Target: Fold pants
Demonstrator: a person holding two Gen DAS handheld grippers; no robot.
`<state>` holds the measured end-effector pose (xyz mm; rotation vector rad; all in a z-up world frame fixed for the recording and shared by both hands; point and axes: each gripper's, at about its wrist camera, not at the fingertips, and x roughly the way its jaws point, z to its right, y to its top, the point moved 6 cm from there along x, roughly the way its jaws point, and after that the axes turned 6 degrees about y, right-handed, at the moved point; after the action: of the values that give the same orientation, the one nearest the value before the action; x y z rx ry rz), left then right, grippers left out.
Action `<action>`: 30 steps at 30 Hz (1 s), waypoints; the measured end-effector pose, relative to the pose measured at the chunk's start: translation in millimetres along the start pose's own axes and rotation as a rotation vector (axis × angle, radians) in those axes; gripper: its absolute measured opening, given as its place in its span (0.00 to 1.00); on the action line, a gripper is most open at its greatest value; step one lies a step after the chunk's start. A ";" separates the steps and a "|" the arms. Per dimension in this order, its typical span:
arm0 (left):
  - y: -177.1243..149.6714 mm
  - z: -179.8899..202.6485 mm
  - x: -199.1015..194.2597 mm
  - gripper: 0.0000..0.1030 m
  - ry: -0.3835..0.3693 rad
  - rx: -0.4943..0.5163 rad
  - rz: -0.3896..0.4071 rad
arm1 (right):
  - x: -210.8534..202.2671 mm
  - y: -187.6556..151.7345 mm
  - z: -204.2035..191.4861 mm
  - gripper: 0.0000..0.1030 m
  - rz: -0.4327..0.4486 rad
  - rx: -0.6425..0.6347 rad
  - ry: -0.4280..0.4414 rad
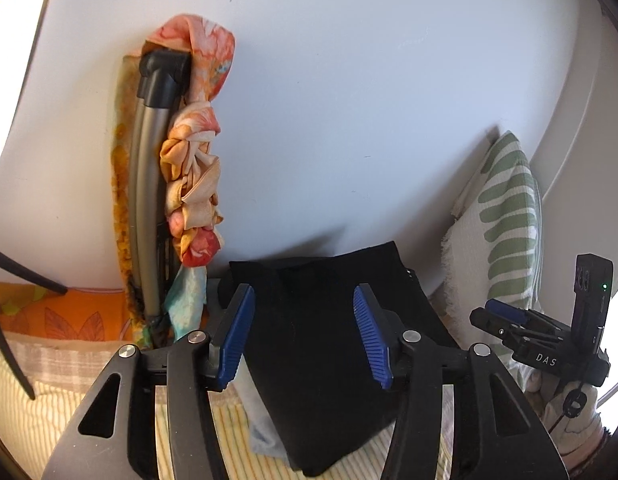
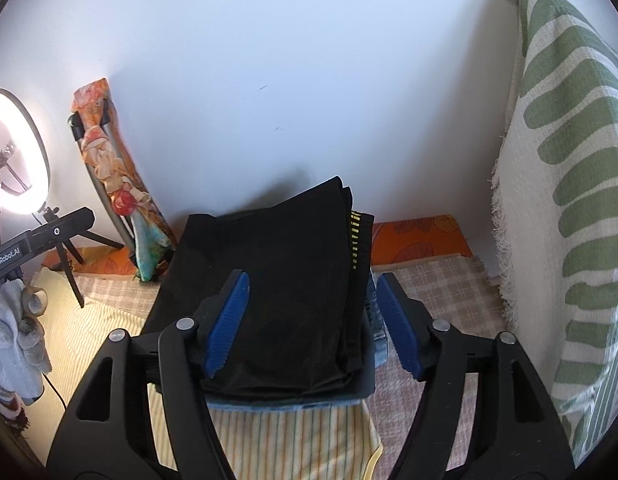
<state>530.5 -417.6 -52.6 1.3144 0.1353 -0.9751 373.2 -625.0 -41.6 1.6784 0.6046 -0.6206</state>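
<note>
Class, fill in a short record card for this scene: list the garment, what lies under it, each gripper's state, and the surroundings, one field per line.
garment: folded black pants with a yellow-marked waistband at their right edge
beneath garment: blue denim fabric, on a yellow striped cloth
left gripper: open, holding nothing, above the pants
right gripper: open, holding nothing
left of pants: floral-wrapped folded frame leaning on the wall
right of pants: green-and-white leaf-print cushion

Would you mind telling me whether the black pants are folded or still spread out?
Folded. The black pants lie as a compact rectangle with several layered edges stacked along one side, resting on a blue garment. Both grippers are open, holding nothing.
</note>
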 end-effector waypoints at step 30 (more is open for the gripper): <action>-103.8 28.5 -203.1 0.79 0.051 0.246 0.043 | -163.6 -112.4 -135.2 0.94 0.085 -0.046 -0.036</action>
<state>324.7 -329.3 -1.2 1.5618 0.0268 -0.9434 188.4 -482.2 14.6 1.6381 0.5153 -0.5699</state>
